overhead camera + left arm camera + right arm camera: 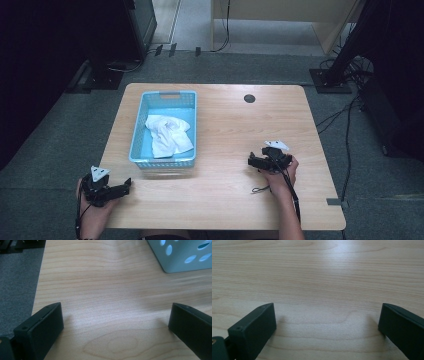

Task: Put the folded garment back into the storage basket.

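Note:
A light blue plastic basket (137, 134) stands on the left half of the wooden table (225, 135), and a crumpled white cloth (167, 134) lies inside it. My left gripper (126, 186) rests near the table's front left corner, just in front of the basket, pointing right. Its jaws (116, 315) stand wide apart over bare wood, with the basket's corner (180, 257) ahead to the right. On the right side of the table my right gripper (251, 160) points left, held by a hand. It is open (327, 315) with nothing between the jaws.
A round cable hole (249, 98) sits near the table's far edge. A thin black cable (260, 189) trails on the wood by the right hand. Grey carpet (17, 277) lies beyond the left table edge. Stands and cables surround the table on the floor.

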Demonstrator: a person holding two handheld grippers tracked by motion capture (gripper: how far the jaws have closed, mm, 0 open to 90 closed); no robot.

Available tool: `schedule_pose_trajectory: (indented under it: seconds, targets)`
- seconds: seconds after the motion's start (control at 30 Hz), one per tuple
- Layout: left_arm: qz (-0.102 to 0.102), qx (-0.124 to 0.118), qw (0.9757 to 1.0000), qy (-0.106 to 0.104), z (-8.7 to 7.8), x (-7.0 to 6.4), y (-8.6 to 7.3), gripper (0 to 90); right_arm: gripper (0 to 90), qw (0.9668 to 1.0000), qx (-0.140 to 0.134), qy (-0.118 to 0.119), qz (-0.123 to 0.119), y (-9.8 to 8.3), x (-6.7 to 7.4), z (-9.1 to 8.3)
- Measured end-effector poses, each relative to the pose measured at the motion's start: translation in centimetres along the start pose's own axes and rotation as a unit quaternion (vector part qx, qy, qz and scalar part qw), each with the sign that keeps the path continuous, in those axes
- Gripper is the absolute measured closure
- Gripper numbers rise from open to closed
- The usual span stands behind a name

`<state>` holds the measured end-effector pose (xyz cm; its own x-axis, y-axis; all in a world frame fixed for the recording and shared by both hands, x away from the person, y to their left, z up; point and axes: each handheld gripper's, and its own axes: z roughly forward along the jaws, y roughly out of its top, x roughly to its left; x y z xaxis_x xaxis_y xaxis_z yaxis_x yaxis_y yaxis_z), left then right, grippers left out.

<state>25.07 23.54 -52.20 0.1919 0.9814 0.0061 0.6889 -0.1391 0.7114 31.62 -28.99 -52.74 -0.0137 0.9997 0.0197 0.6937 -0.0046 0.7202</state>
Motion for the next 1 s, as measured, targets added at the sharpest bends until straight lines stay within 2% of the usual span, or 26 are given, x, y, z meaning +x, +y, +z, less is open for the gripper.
schedule_pose_trajectory:
  seconds: [1.0]
  targets:
    - [-0.001,0.000,1.0000,0.001,0.0,0.0,0.0,0.0,0.0,0.9998,0.000,-0.014,0.016,-1.1,-2.8,-1.2]
